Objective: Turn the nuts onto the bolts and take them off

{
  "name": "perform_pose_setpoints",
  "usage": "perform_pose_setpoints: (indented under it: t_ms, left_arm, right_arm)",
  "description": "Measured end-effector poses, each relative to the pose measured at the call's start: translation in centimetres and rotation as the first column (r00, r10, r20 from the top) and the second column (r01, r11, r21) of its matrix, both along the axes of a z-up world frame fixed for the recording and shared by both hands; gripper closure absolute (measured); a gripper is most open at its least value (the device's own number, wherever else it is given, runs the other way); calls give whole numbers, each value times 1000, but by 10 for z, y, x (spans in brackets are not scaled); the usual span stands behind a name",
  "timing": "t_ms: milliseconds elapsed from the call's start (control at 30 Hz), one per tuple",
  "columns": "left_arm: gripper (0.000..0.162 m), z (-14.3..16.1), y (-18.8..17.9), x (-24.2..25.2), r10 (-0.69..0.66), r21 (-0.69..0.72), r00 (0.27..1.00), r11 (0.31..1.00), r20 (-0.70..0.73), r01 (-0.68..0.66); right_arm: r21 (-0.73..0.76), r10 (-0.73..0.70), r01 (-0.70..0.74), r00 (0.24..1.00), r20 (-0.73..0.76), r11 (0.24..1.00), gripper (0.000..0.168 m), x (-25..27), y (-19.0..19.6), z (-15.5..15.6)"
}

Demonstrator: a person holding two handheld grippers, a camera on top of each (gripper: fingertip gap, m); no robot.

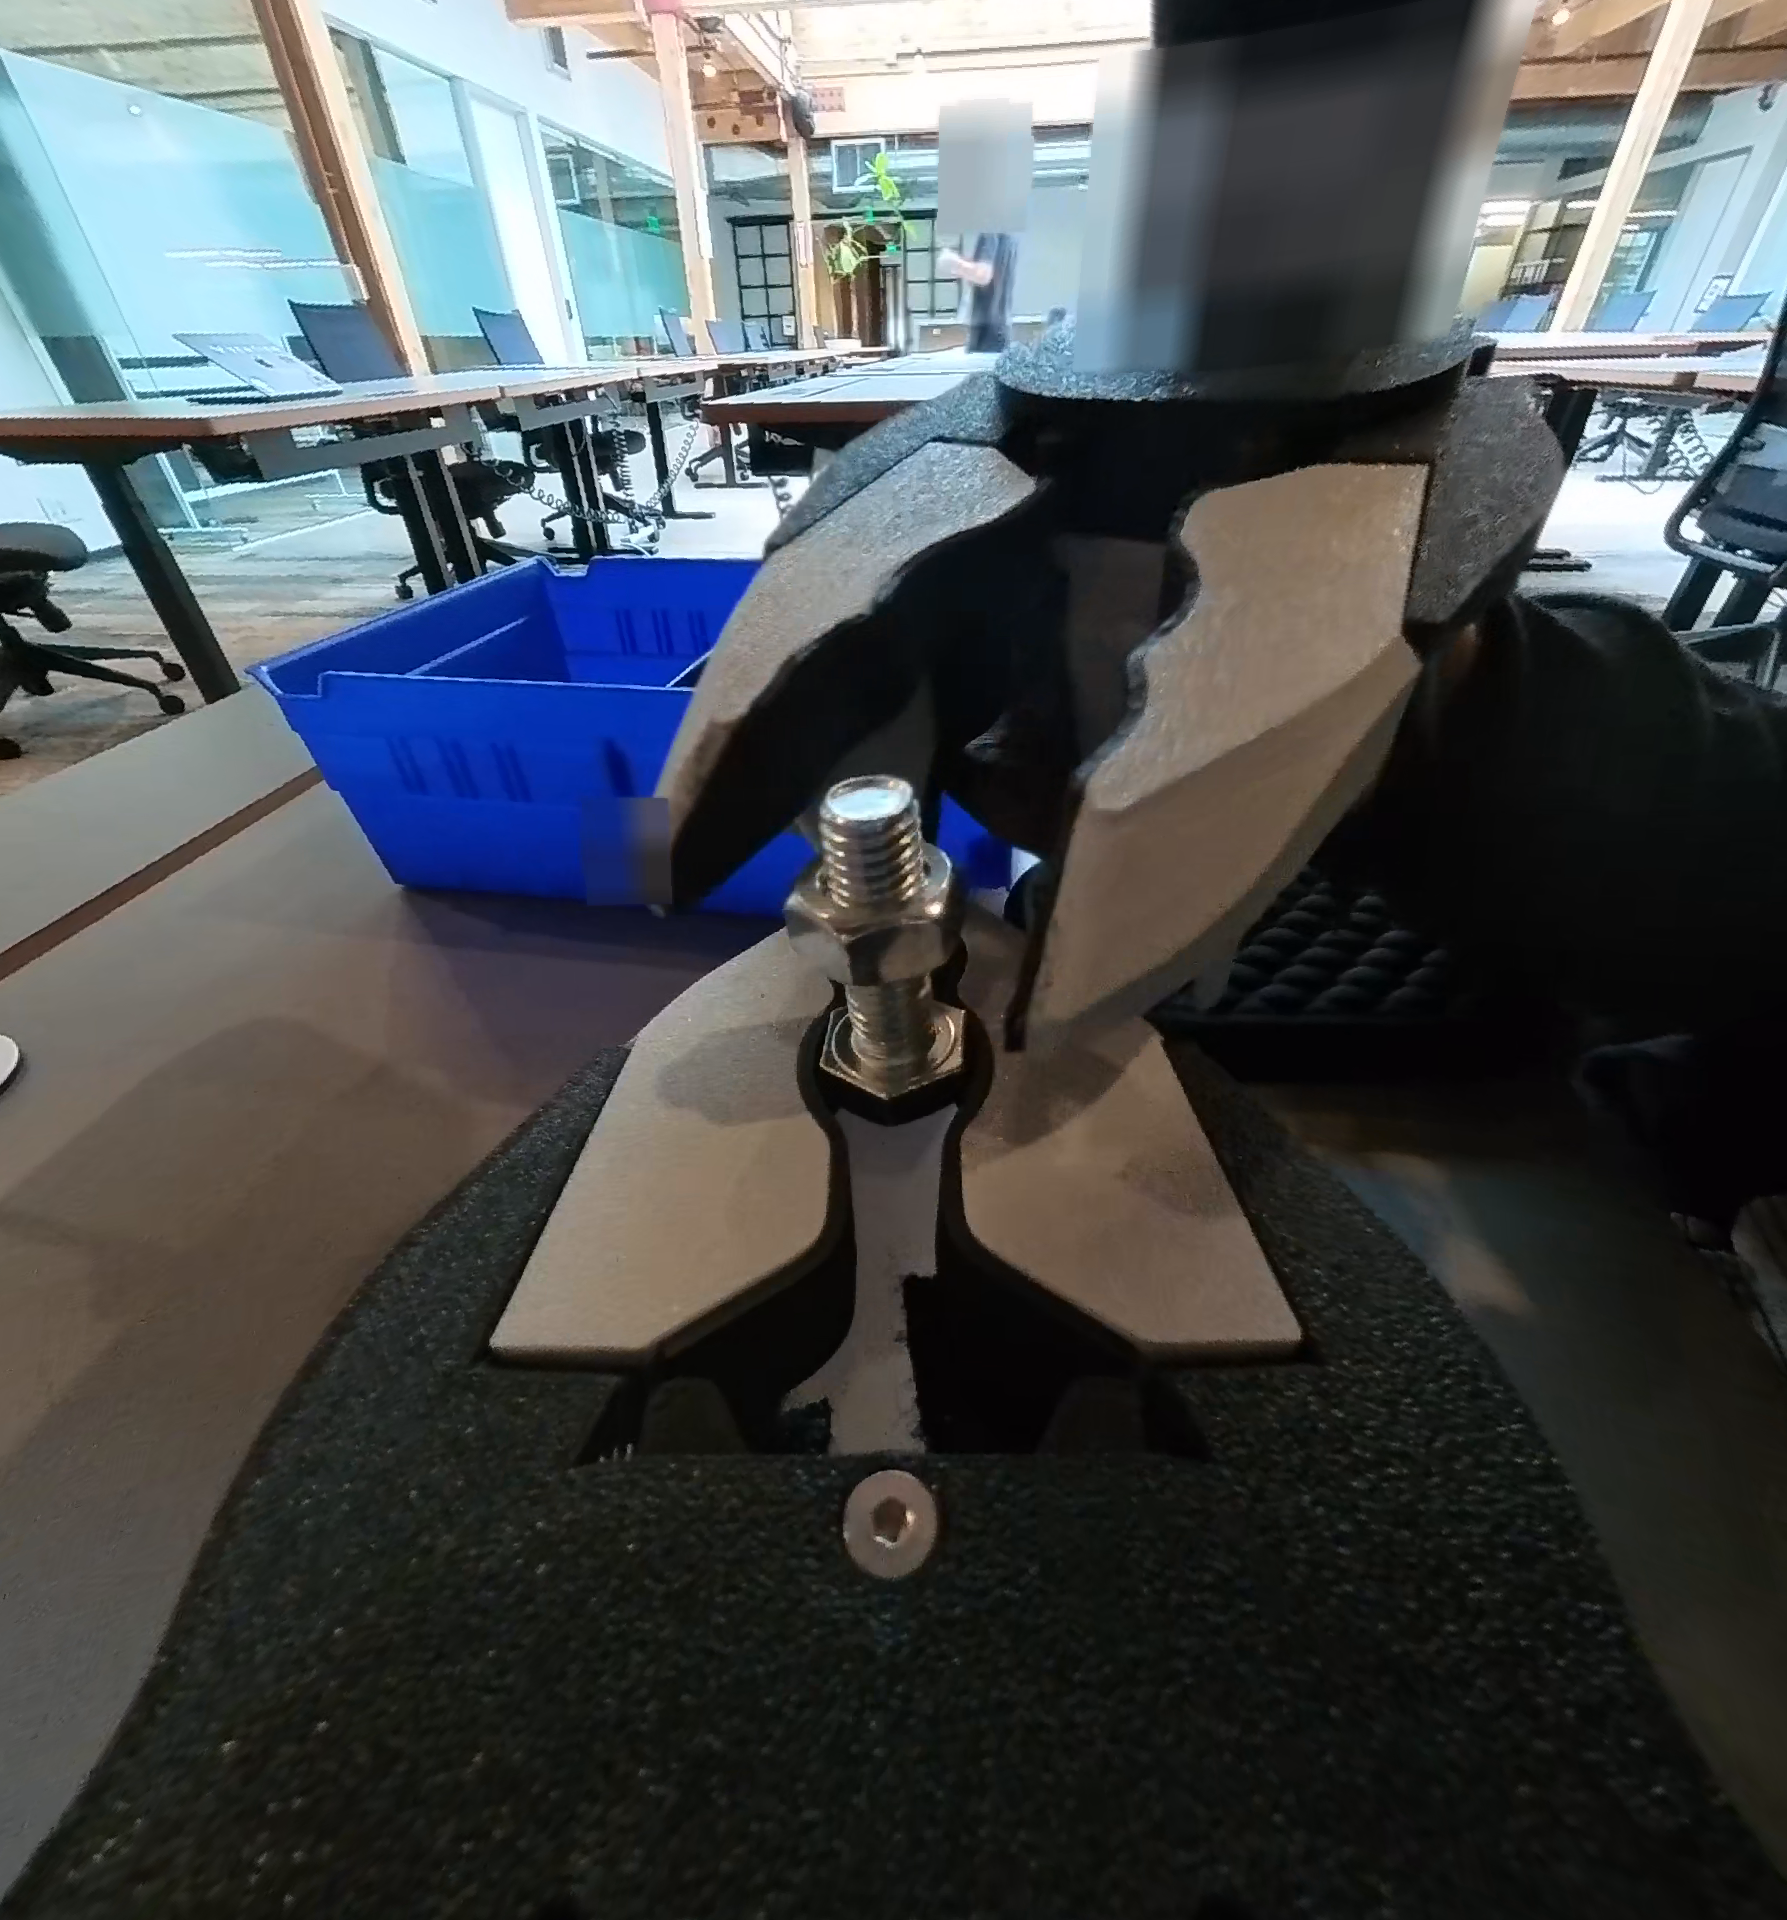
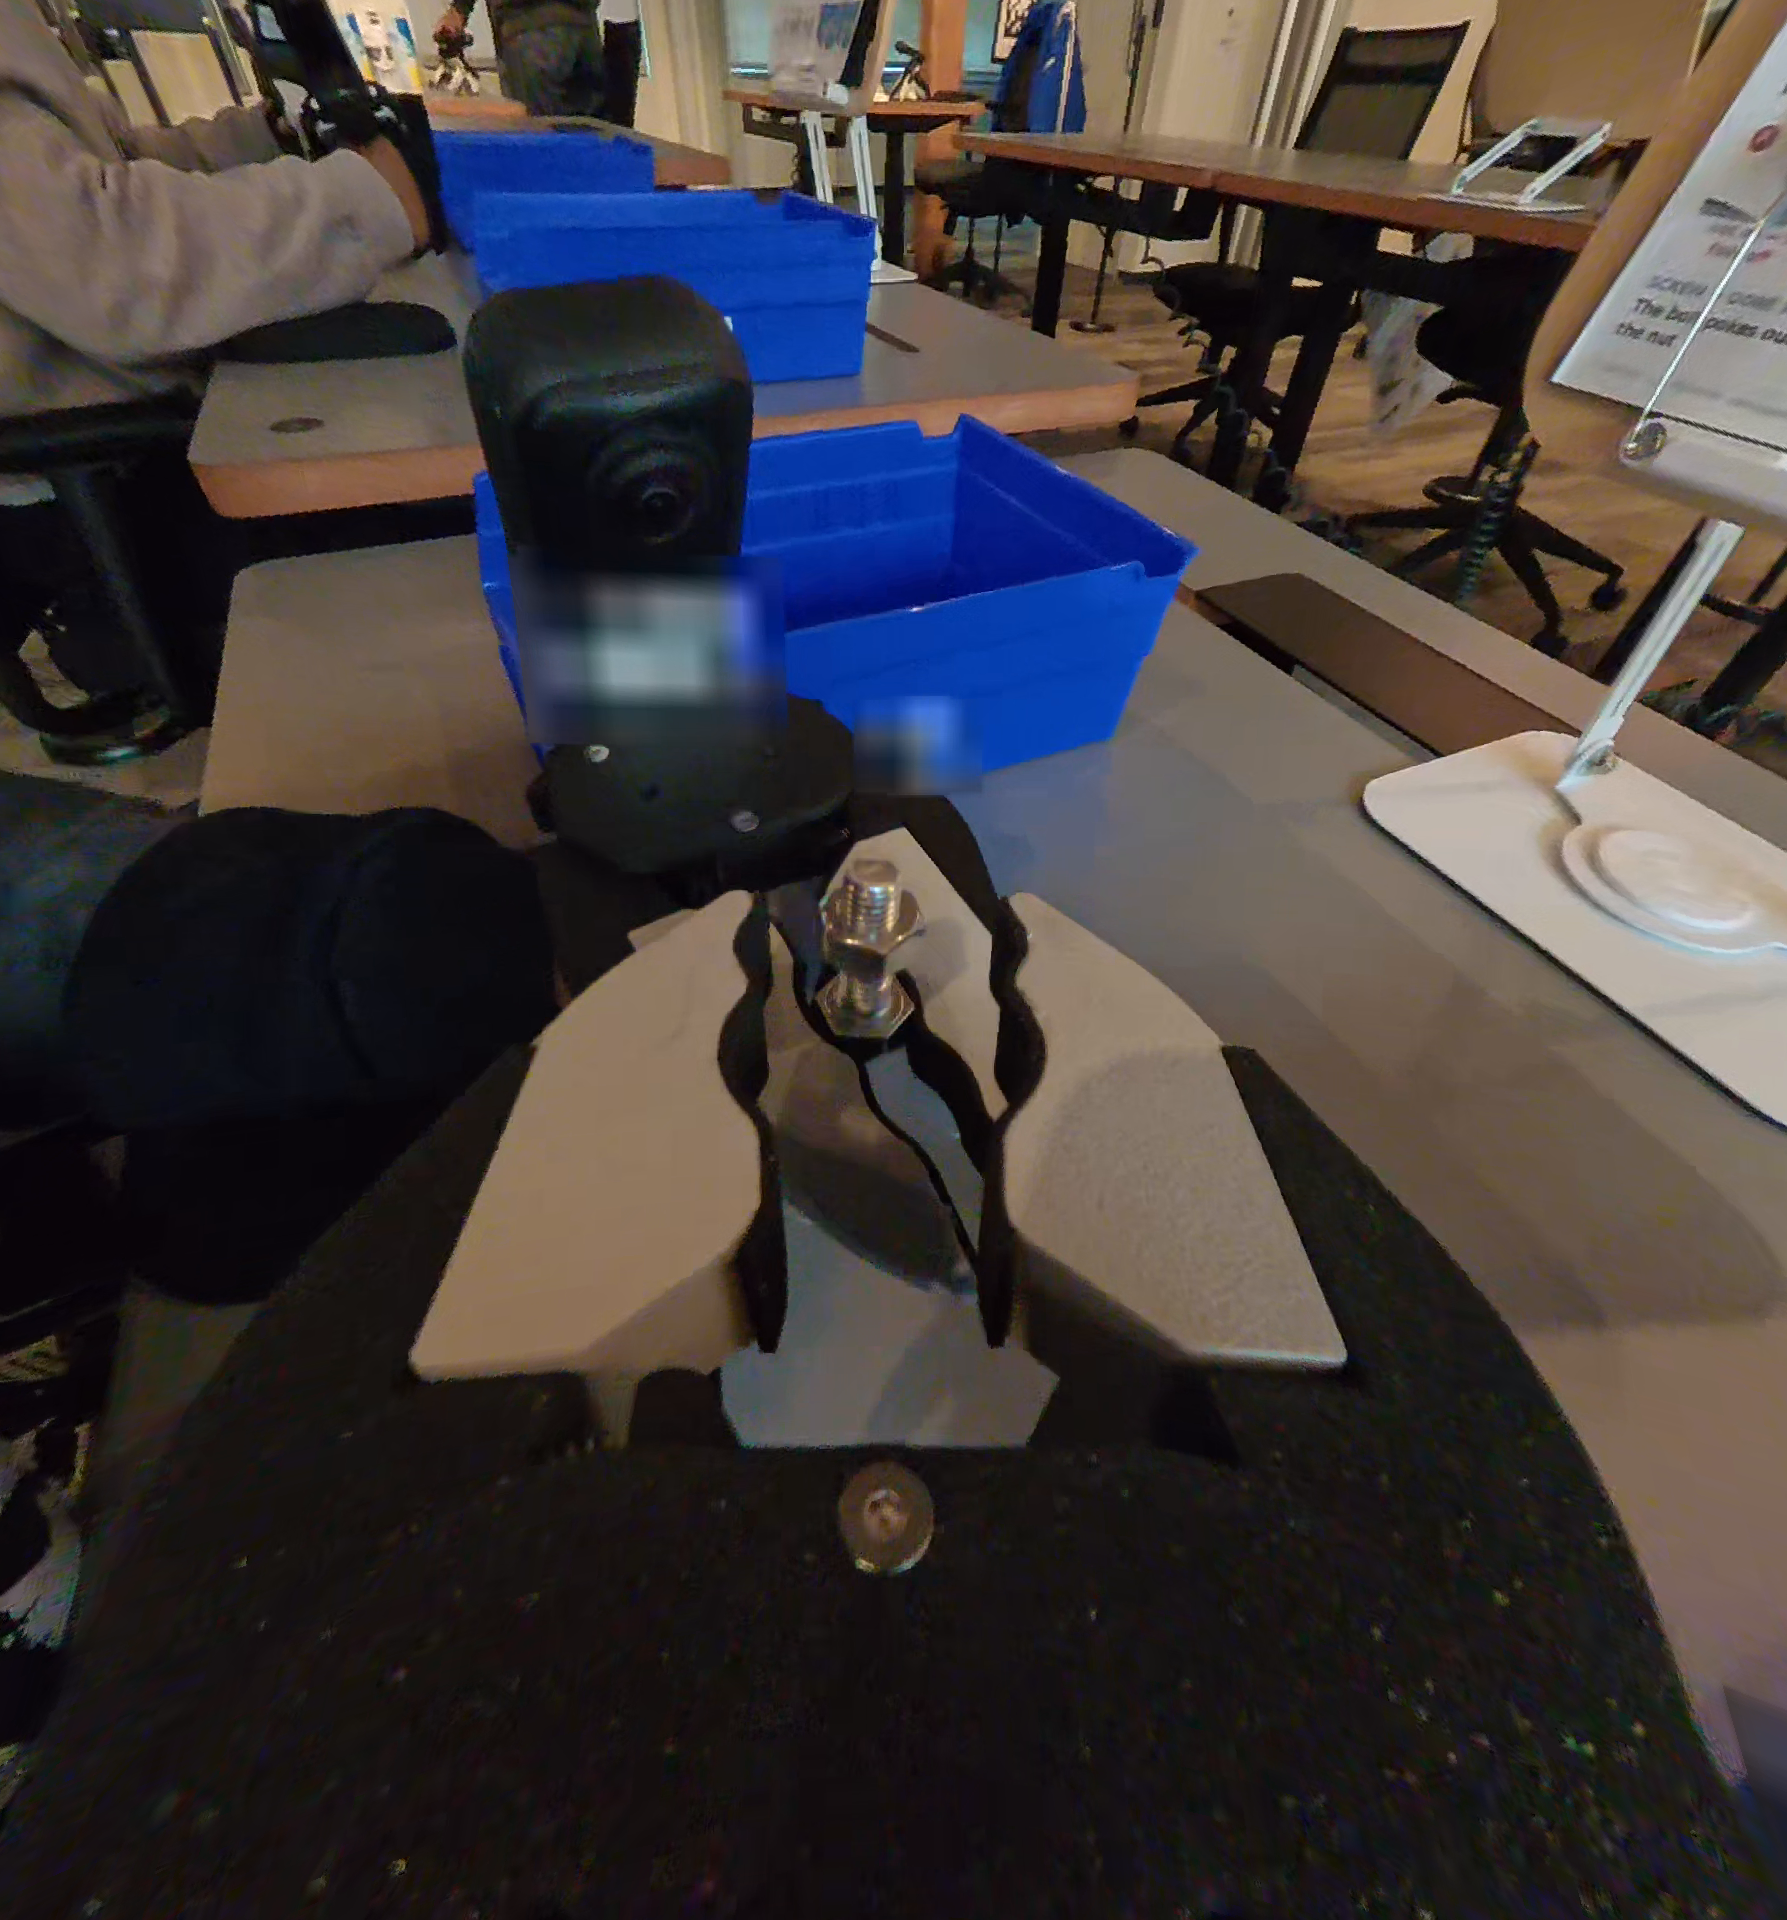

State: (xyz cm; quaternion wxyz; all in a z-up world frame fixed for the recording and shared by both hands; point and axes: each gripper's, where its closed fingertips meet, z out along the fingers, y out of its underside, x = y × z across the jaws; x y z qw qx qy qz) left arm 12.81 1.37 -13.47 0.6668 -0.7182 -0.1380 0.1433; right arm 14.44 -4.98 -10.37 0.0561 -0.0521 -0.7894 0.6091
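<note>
Two handheld tongs meet over a grey counter [image 1: 193, 1039]. At the centre of the left wrist view, the left tongs [image 1: 894, 1081] are clamped on the hexagonal head of a silver bolt [image 1: 873, 831], which stands upright. A silver nut [image 1: 873, 914] sits partway down its thread, clear of the head, with the bolt tip showing above it.

The right tongs [image 1: 858, 862] reach in from the upper right of that view, held by a hand in a black glove [image 1: 1616, 862]. Their tips stand apart on either side of the nut, not touching it.

In the right wrist view the bolt [image 2: 868, 966] appears at frame centre between those parted tips. A blue bin [image 2: 972, 623] sits behind on the counter, and a white stand base [image 2: 1616, 914] lies at right.
</note>
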Motion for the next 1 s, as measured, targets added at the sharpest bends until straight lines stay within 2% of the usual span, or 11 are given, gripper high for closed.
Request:
perform_pose_setpoints:
  t_ms: [200, 367, 467, 533, 600, 700, 800, 867, 1000]
  left_arm:
    - [150, 0, 0, 1, -4, 0, 1000, 1000, -1, 4]
    - [150, 0, 0, 0, -3, 2, 1000, 1000, 3, 3]
    - [150, 1, 0, 1, -5, 5, 1000, 1000, -1, 5]
    - [150, 1, 1, 1, -7, 2, 1000, 1000, -1, 7]
    - [150, 0, 1, 1, -6, -2, 1000, 1000, -1, 6]
    - [150, 0, 1, 0, -4, -3, 1000, 1000, -1, 4]
    - [150, 0, 1, 1, -6, -5, 1000, 1000, -1, 6]
    - [153, 0, 2, 1, -8, -7, 1000, 1000, -2, 8]
    - [150, -1, 2, 2, -11, -8, 1000, 1000, -2, 11]
  right_arm:
    - [8, -6, 6, 1000, 0, 1000, 134, -5, -2, -1]
    - [9, -5, 5, 1000, -13, 1000, 139, -4, 13, 0]
    - [10, -66, 67, 997, -49, 998, 160, -14, 30, 3]
    - [-19, -78, 77, 996, -42, 997, 167, -17, 35, 8]
    - [-31, -53, 52, 998, -24, 998, 163, -12, 32, 10]
    - [-18, -9, 9, 1000, -13, 1000, 143, -4, 20, 7]
    - [5, 4, -4, 1000, -4, 1000, 130, -1, 7, 1]
    - [5, 0, 1, 1000, -3, 1000, 128, -2, 1, 1]
    - [14, -10, 10, 1000, -4, 1000, 130, -5, -3, -2]
